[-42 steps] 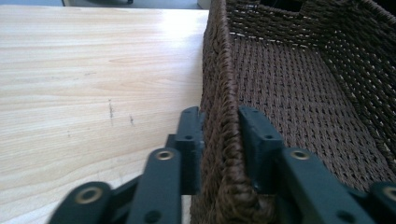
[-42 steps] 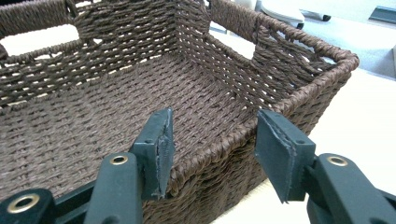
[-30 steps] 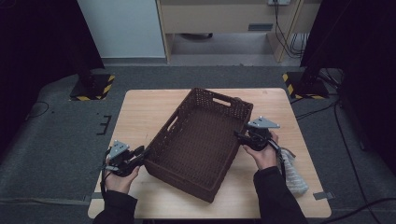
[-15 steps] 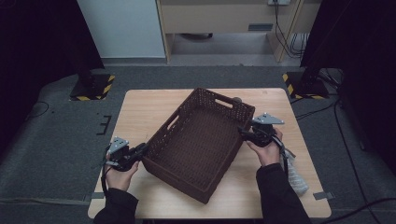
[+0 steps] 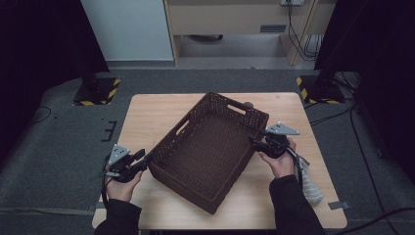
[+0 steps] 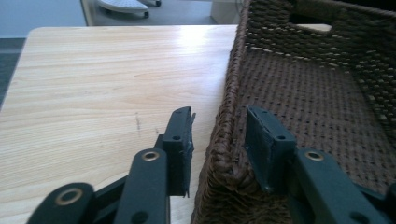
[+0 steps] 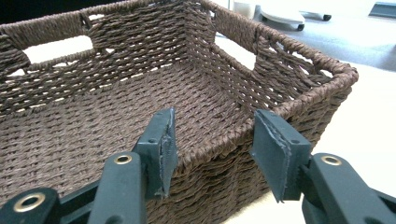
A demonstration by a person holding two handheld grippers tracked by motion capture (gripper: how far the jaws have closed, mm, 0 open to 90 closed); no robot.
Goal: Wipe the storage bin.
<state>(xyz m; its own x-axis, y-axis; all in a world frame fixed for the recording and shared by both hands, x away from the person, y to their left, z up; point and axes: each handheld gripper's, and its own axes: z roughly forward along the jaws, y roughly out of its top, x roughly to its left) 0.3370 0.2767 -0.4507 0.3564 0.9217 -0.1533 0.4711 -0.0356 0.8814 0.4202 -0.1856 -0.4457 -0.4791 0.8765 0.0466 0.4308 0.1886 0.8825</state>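
Note:
A dark brown woven basket (image 5: 230, 100) sits askew on the wooden table (image 5: 147, 112) with nothing inside it. My left gripper (image 5: 147, 159) is at its near left wall. The jaws straddle that wall (image 6: 219, 140) with a gap at each pad; they have just been opening, so the gripper (image 6: 219, 114) is open. My right gripper (image 5: 252, 142) is at the basket's right end. There its jaws straddle the rim (image 7: 210, 144) near a corner. They have just been closing, and both pads lie against the weave, so the gripper (image 7: 215, 116) is shut on the basket (image 7: 116, 116).
A pale bundle (image 5: 311, 183) lies at the table's right edge by my right forearm. A small round object (image 5: 248, 104) peeks out behind the basket's far end. Black stands on striped bases (image 5: 98, 90) (image 5: 318, 90) flank the table's far corners.
The basket's near left corner has shifted slightly. Both hands stay at the basket's sides.

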